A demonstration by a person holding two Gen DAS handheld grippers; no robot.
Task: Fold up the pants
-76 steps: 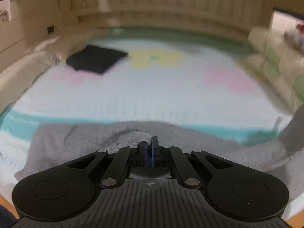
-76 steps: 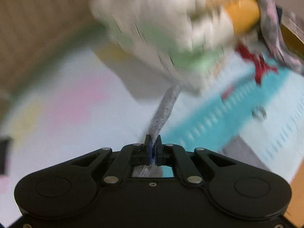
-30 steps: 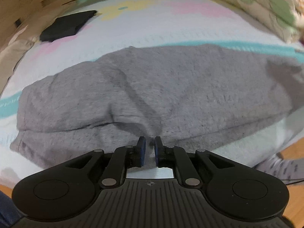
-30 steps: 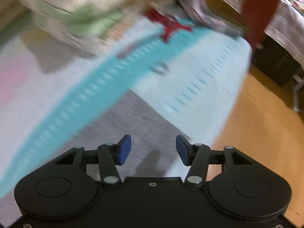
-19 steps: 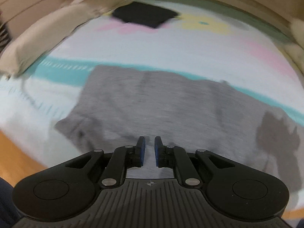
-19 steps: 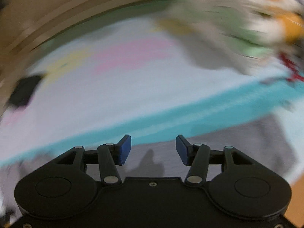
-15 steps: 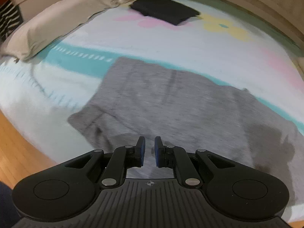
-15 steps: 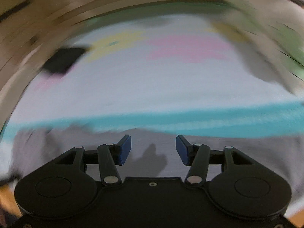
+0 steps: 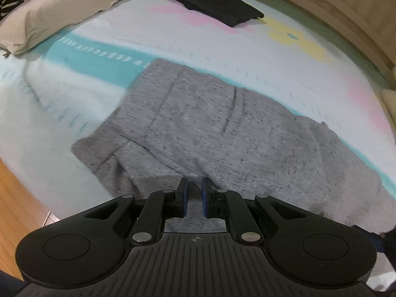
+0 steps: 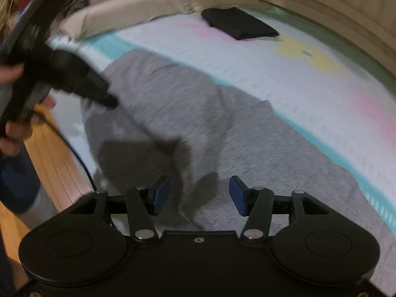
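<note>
Left wrist view showed a bed [image 9: 222, 57] with a pastel floral sheet, a wood floor [image 9: 14, 198] at near left and a wooden headboard [image 9: 346, 12] beyond. One pair of grey pants [image 9: 222, 128] lay spread flat near the bed's front edge; one folded black garment [image 9: 217, 5] and one beige pillow [image 9: 49, 17] sat far off. The left gripper [image 9: 195, 196] was nearly closed, empty, over the pants. The right gripper [image 10: 199, 195] stood half open, empty. Compared with 2.5 seconds earlier, both had released the fabric.
</note>
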